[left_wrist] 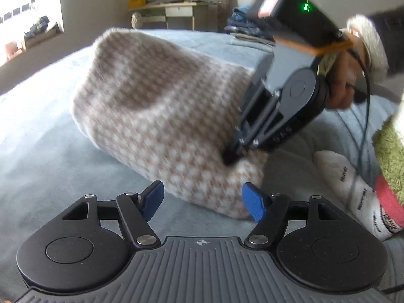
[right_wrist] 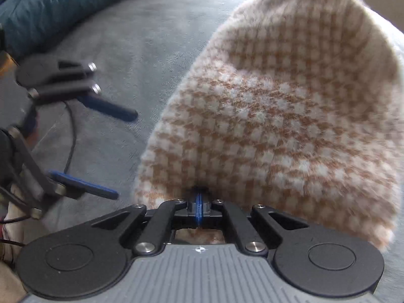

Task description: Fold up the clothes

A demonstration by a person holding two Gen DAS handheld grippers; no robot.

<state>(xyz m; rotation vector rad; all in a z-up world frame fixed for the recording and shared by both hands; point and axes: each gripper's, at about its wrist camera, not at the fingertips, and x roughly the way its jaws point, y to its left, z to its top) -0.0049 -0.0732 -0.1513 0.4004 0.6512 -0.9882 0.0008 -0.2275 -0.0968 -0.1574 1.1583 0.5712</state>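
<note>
A fuzzy knit garment (left_wrist: 156, 106) in a tan and white check hangs partly lifted off the blue-grey bed cover (left_wrist: 45, 136). My right gripper (left_wrist: 231, 157) comes down from the upper right, held by a hand, and is shut on the garment's right edge. In the right wrist view its blue pads (right_wrist: 199, 203) pinch the cloth (right_wrist: 272, 126), which spreads away ahead. My left gripper (left_wrist: 203, 202) is open just in front of the garment's lower corner, its blue pads not pressing on it. Seen from the right wrist, the left gripper (right_wrist: 126, 154) stands apart to the left of the garment.
A white printed cloth (left_wrist: 353, 192) and a green and red fuzzy item (left_wrist: 390, 156) lie at the right. Folded jeans (left_wrist: 240, 22) sit at the bed's far end, with a desk (left_wrist: 174, 10) behind. A teal duvet (right_wrist: 63, 2) lines the bed's edge. Cables (right_wrist: 72, 136) trail by the left gripper.
</note>
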